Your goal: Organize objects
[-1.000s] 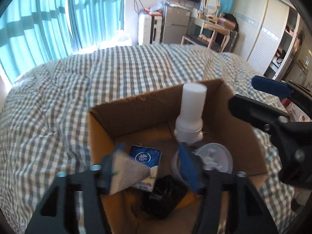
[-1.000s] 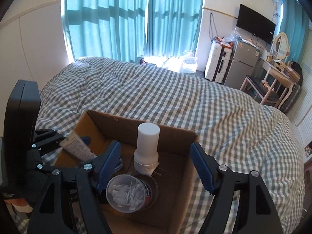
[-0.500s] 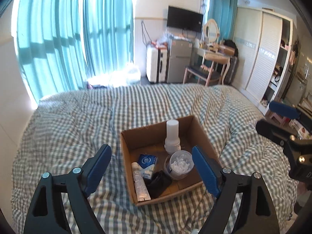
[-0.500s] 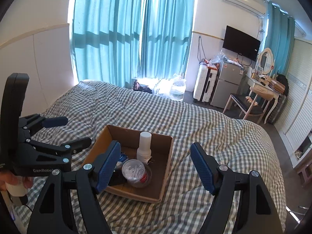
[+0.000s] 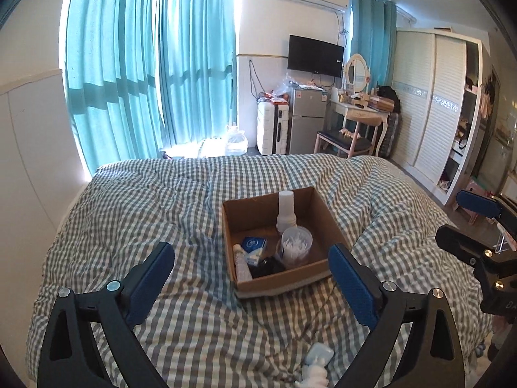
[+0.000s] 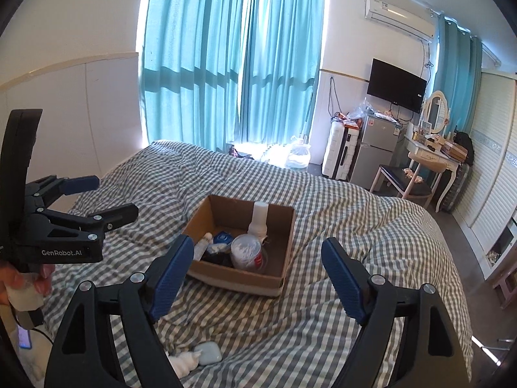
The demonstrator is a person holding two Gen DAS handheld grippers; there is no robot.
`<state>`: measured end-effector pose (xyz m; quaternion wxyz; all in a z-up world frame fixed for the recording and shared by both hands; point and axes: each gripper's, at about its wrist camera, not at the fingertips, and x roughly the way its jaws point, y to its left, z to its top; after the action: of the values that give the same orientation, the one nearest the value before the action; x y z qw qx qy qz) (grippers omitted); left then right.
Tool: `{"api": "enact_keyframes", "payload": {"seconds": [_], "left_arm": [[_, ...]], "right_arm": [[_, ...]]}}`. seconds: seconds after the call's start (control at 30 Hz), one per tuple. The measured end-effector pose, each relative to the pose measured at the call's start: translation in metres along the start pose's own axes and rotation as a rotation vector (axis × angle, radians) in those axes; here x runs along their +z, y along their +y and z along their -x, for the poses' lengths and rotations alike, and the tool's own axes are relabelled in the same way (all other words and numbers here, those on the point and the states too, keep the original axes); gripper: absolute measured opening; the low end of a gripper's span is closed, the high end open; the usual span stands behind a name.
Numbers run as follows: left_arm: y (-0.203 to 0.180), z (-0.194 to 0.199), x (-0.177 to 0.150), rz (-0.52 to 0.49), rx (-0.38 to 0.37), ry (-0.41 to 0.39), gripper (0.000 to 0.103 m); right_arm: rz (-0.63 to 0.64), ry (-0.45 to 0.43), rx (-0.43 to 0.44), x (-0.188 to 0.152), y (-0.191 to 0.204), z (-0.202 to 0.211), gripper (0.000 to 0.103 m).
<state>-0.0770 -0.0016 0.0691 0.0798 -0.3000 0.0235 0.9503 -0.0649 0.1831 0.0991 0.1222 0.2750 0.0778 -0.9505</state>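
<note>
An open cardboard box (image 5: pixel 329 218) (image 6: pixel 284 242) sits on the checked bed. Inside stand a white bottle (image 5: pixel 286 208) (image 6: pixel 258 220), a clear tub of cotton swabs (image 5: pixel 295 245) (image 6: pixel 247 252), a blue tissue pack (image 5: pixel 255 247) (image 6: pixel 223 237), a white tube (image 5: pixel 241 263) (image 6: pixel 202 245) and a black item (image 5: pixel 266 266). My left gripper (image 5: pixel 250 286) is open and empty, held back above the bed before the box; it also shows in the right wrist view (image 6: pixel 106 197). My right gripper (image 6: pixel 257 283) is open and empty, also short of the box; it also shows in the left wrist view (image 5: pixel 462 221).
A small pale-blue case with white cloth (image 5: pixel 318 357) (image 6: pixel 208 354) lies on the checked quilt (image 5: pixel 161 210) near the front edge. Beyond the bed stand a white suitcase (image 5: pixel 273 127), a small fridge (image 5: pixel 307 119), a dressing table with chair (image 5: pixel 358 119) and a wardrobe (image 5: pixel 433 106).
Both grippers have pulled up and back from the box. The left gripper let go of the white tube, which now lies in the box, and its jaws opened wide.
</note>
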Motion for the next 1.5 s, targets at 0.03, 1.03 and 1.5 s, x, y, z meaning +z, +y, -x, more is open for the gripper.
{"api": "enact_keyframes", "payload": {"seconds": [0.03, 1.03, 1.5], "left_arm": [[-0.001, 0.003, -0.007, -0.001, 0.008, 0.002, 0.099], [-0.075, -0.099, -0.204, -0.074, -0.117, 0.336, 0.061], [-0.084, -0.107, -0.221, -0.109, -0.234, 0.441, 0.051]], "right_arm": [[-0.006, 0.01, 0.004, -0.009, 0.002, 0.001, 0.085], [-0.132, 0.214, 0.018, -0.15, 0.011, -0.067, 0.085], [-0.194, 0.246, 0.021, -0.161, 0.0, -0.073, 0.085]]}}
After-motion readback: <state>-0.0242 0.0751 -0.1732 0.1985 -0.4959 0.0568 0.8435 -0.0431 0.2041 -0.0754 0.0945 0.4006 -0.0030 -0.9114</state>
